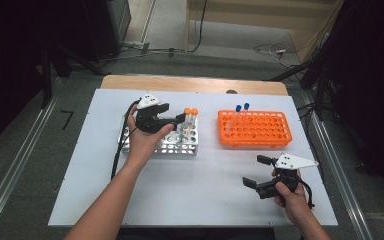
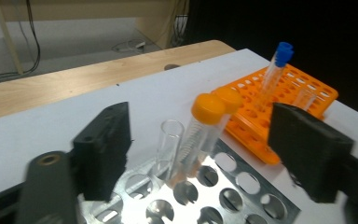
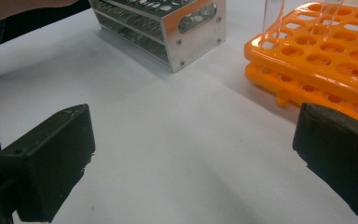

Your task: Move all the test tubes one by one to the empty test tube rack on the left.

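High view: I see my left claw (image 1: pixel 172 119) over the metal rack (image 1: pixel 180 145), my right claw (image 1: pixel 257 171) open above the surface (image 1: pixel 205 185). Left gripper view: jaws apart, clear of the orange-capped tubes (image 2: pixel 200 135) standing in the rack. Right gripper view: jaws wide, nothing between.

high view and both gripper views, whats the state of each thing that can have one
left gripper: open, jaws either side of the tubes, pads not touching them
right gripper: open, nothing between the jaws
orange-capped tubes: capped, standing tilted in the metal rack
uncapped tube: open at the top, upright in the metal rack
blue-capped tubes: capped, leaning in the orange rack
metal rack: most holes vacant
orange rack: most holes vacant
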`<state>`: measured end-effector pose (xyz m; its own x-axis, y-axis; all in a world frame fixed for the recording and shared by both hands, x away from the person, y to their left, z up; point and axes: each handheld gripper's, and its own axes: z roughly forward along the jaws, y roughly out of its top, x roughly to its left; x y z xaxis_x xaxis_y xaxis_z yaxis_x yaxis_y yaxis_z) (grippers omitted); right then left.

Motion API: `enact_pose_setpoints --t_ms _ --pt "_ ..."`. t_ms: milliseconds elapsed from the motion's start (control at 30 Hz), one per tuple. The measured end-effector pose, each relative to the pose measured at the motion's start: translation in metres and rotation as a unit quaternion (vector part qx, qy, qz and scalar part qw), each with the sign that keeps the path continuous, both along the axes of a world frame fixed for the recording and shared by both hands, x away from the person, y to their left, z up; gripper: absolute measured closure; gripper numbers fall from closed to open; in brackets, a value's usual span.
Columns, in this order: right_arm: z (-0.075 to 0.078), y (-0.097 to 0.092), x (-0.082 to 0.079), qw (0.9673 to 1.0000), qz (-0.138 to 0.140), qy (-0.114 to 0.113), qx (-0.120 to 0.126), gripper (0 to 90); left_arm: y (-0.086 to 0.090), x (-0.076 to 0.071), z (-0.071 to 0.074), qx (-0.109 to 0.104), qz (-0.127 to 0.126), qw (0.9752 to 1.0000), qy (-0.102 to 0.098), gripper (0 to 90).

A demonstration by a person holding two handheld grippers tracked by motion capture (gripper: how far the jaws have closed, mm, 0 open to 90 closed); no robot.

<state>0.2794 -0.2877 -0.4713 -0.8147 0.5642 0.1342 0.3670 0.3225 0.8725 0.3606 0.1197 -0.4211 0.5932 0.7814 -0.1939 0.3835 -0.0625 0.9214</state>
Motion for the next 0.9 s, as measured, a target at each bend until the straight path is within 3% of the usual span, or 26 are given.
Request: enact_pose_setpoints --t_ms 233,400,633,733,900 --pt "0.004 0.007 0.007 1.0 -0.008 -0.003 0.0 0.0 0.008 -0.025 0.0 -0.027 -0.023 0.9993 -0.011 3.5" --pt "0.01 0.014 0.016 0.9998 -0.017 -0.011 0.005 0.0 0.014 -0.042 -0.004 -0.043 -0.035 0.9984 -0.013 1.0" --pt "0.018 0.024 0.035 0.9993 -0.028 -0.02 0.016 0.4 0.018 -0.064 -0.015 -0.037 -0.047 0.9979 -0.025 0.0" --pt "0.019 0.029 0.044 0.9989 -0.037 -0.02 0.018 4.1 0.019 -0.068 -0.018 -0.031 -0.049 0.998 -0.024 0.0" --pt "0.019 0.038 0.058 0.9982 -0.054 -0.019 0.014 14.1 0.021 -0.074 -0.019 -0.046 -0.052 0.9972 -0.029 0.0"
